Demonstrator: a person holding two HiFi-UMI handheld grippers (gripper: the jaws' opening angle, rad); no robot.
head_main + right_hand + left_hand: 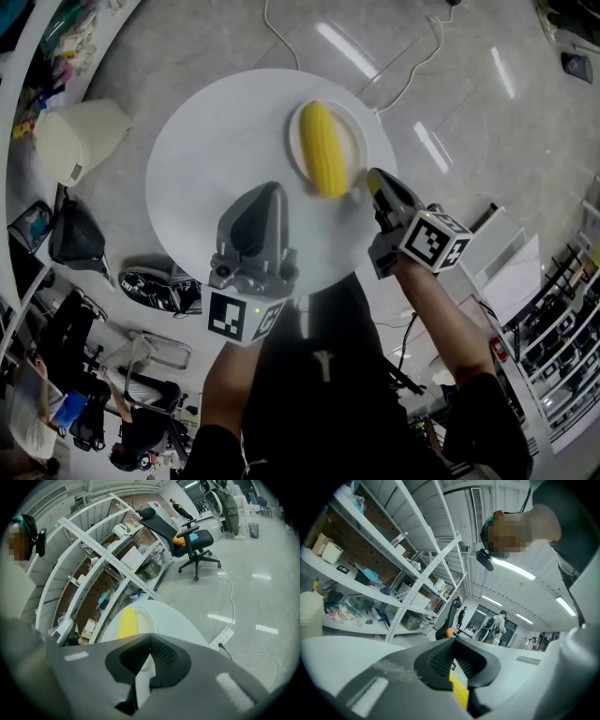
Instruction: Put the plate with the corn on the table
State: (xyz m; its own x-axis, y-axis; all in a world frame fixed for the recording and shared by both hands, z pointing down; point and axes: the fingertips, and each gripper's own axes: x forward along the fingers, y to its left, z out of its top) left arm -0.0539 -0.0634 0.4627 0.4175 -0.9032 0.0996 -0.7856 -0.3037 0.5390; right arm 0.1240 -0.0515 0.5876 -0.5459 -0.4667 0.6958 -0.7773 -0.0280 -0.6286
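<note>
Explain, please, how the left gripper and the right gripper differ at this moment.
The right gripper is shut on the rim of the plate holding the corn; the left gripper is shut on nothing. The right gripper tilts down toward the table; the left gripper points roughly level above it. Both have their jaws together.

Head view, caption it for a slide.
Right claw pinches the rim of the plate carrying corn at the round white table; left claw hovers nearby, shut, empty.

Glossy grey floor [487, 103], cluttered white shelving [408, 555] — a black office chair [193, 538] beyond, strip lights [513, 569] overhead.
</note>
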